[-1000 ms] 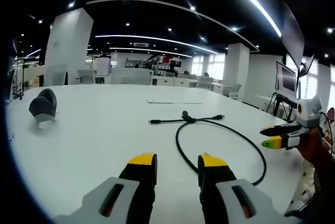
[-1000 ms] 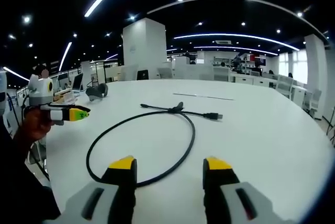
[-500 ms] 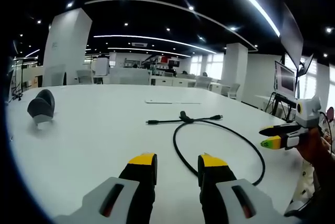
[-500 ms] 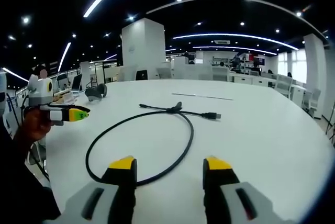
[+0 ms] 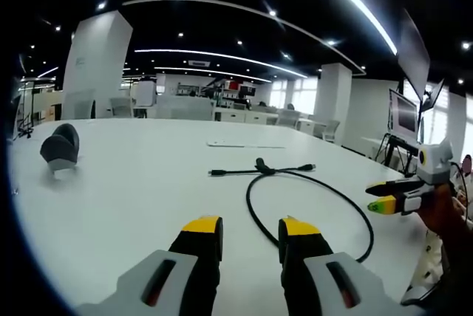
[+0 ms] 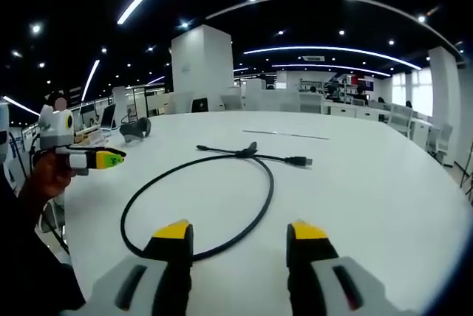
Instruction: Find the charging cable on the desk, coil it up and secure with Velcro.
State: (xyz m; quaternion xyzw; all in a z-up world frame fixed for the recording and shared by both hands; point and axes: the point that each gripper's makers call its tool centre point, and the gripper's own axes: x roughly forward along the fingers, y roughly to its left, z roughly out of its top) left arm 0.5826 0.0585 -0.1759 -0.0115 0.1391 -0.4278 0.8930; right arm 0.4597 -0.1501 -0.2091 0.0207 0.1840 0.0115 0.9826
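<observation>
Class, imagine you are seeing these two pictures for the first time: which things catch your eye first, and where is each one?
First, the black charging cable lying in one wide loop on the bare white table, its two plug ends crossing at the far side of the loop. Next, the yellow-tipped jaws of the right tool stand apart just short of the loop's near edge, and the left tool is open too. A dark rounded object sits alone off toward the table's far left edge.
</observation>
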